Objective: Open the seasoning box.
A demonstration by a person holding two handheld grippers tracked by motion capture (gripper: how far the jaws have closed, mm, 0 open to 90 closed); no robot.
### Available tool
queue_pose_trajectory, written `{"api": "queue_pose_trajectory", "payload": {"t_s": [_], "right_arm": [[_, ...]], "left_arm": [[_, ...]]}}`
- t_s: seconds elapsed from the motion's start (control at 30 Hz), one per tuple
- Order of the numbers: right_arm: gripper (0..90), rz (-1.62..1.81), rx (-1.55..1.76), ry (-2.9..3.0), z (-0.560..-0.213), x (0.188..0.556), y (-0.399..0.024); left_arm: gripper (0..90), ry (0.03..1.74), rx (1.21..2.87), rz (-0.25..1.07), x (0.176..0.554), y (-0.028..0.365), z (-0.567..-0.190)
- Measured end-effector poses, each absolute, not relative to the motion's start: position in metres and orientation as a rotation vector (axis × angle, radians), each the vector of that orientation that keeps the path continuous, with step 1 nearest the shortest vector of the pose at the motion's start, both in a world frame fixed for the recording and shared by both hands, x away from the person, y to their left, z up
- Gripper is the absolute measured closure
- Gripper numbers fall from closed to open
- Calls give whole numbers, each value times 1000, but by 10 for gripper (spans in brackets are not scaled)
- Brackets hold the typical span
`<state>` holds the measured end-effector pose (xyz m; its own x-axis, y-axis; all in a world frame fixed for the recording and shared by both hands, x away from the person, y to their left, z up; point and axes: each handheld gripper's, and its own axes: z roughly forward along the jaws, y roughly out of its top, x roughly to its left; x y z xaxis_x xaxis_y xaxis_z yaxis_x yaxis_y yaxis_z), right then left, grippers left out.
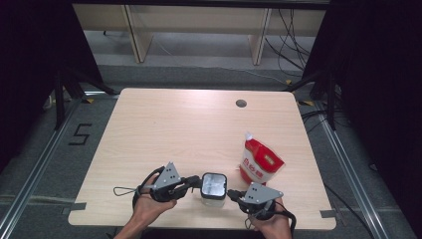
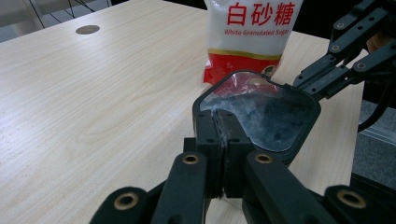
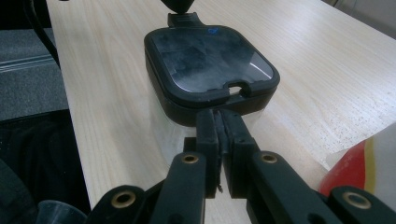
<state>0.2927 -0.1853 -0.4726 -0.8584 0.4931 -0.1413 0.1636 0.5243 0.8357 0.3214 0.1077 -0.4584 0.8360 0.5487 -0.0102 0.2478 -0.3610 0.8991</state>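
Black-lidded clear container (image 1: 214, 188) at table's (image 1: 174, 134) six o'clock edge; left gripper (image 1: 197, 183) pinched shut on its nine o'clock lid rim, right gripper (image 1: 232, 194) likewise at three o'clock. Sugar pouch (image 1: 260, 163) toward two o'clock.

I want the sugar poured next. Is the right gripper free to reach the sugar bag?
Probably not yet: the right gripper is shut against the lidded container. The sugar bag stands close beside it, nothing between.
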Motion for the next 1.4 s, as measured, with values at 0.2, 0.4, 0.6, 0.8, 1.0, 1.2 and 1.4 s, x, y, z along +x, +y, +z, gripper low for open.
{"api": "queue_pose_trajectory", "payload": {"t_s": [0.2, 0.4, 0.6, 0.8, 1.0, 1.2, 1.4], "right_arm": [[873, 1259, 543, 2411, -473, 292, -185], [876, 1257, 527, 2420, -472, 292, -185], [891, 1270, 526, 2419, -472, 292, -185], [900, 1288, 534, 2401, -470, 292, -183], [900, 1300, 520, 2396, -466, 293, -181], [900, 1319, 533, 2378, -461, 293, -178], [900, 1318, 508, 2366, -455, 294, -177]], "left_arm": [[885, 595, 1950, 354, 321, 108, -459], [887, 605, 1937, 350, 320, 108, -460], [887, 620, 1926, 341, 320, 108, -461], [888, 604, 1925, 345, 321, 108, -461], [890, 603, 1928, 350, 321, 108, -461], [859, 622, 1918, 344, 320, 109, -462], [682, 586, 1904, 287, 323, 124, -459]]}}
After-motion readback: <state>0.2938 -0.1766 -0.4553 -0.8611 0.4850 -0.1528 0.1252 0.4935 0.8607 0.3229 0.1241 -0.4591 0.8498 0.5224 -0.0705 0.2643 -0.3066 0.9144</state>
